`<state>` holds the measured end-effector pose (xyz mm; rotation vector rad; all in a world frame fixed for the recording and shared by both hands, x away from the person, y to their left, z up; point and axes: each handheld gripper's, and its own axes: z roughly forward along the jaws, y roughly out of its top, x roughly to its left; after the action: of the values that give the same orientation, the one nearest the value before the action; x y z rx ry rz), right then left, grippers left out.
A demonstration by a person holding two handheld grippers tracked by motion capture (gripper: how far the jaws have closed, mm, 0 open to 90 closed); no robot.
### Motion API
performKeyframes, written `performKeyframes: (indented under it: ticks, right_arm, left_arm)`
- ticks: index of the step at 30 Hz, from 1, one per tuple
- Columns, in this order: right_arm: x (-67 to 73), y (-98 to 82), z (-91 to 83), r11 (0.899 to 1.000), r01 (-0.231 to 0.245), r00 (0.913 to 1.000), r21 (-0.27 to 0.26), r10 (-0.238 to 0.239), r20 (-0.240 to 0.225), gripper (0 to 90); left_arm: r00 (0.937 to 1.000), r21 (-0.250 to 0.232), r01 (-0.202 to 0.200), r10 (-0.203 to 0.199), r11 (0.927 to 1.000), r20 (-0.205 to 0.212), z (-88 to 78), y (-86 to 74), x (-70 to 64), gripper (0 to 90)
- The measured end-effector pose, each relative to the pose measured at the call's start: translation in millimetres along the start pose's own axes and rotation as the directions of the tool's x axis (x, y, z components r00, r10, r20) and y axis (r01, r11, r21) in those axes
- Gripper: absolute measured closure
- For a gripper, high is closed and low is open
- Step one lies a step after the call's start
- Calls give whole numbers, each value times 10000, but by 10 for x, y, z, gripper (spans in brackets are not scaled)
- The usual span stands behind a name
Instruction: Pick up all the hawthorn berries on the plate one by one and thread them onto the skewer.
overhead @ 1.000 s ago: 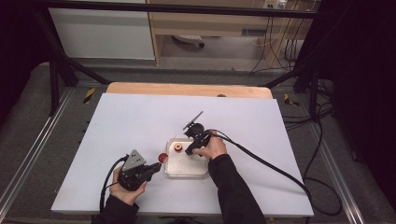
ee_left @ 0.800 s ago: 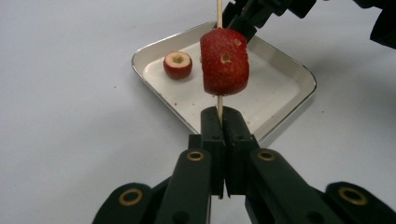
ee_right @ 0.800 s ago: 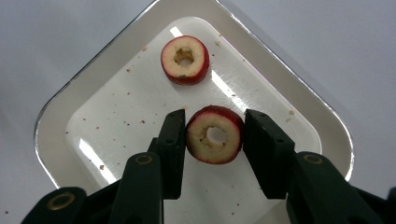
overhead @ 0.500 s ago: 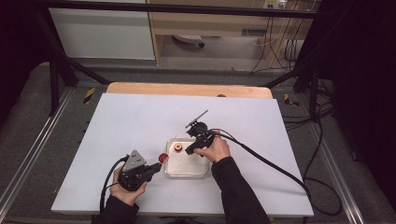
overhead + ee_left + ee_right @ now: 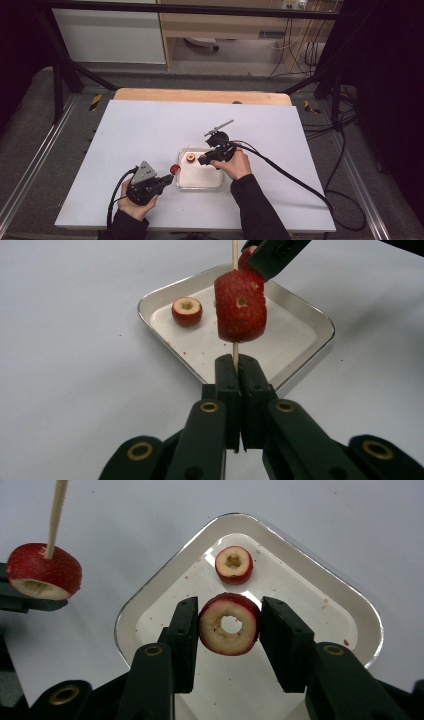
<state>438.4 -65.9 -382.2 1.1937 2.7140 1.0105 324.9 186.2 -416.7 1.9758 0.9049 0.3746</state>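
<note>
At the table's (image 5: pixel 125 125) near edge, the left gripper (image 5: pixel 235 371) stays pressed together on a thin wooden skewer (image 5: pixel 234 255), one red fruit slice (image 5: pixel 240 312) already threaded on it, just off the left rim of the metal tray (image 5: pixel 218 183). Over the tray, the right gripper (image 5: pixel 229 625) pinches a second cored slice (image 5: pixel 229 624) and has lifted it since a second ago, leaving a third slice (image 5: pixel 233 564) lying near the far corner. Threading likely comes next.

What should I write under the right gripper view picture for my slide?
The right gripper holds a cored red fruit slice above a metal tray, beside a skewered slice.
</note>
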Motion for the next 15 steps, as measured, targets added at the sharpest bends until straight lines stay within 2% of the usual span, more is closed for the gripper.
performKeyframes:
  ticks: [6,10,11,12,13,14,15]
  right_arm:
    - [0,-107,-73,9961,-326,9986,-820,292,-430,603]
    - [-2,-172,-122,9856,-647,9963,-1563,551,-652,603]
    - [-2,-172,-122,9856,-647,9963,-1563,551,-652,603]
    - [-10,-209,-146,9757,-913,9933,-1994,750,-875,603]
    - [-11,-224,-153,9706,-1044,9918,-2167,853,-955,603]
    - [-15,-249,-163,9609,-1231,9889,-2480,979,-1114,603]
    - [-15,-249,-163,9609,-1231,9889,-2480,979,-1114,603]
  left_arm:
    - [10000,5,-30,30,10000,18,-1,2,-10,884]
    - [10000,-13,-27,27,10000,12,-6,4,-13,884]
    - [10000,-15,-27,27,10000,15,-7,5,-13,884]
    - [10000,-33,-31,31,10000,17,-9,5,-15,885]
    - [10000,-30,-33,33,10000,26,-9,6,-17,885]
    - [10000,-49,-27,27,10000,34,-7,6,-20,884]
    - [10000,-49,-27,27,10000,34,-7,6,-20,884]
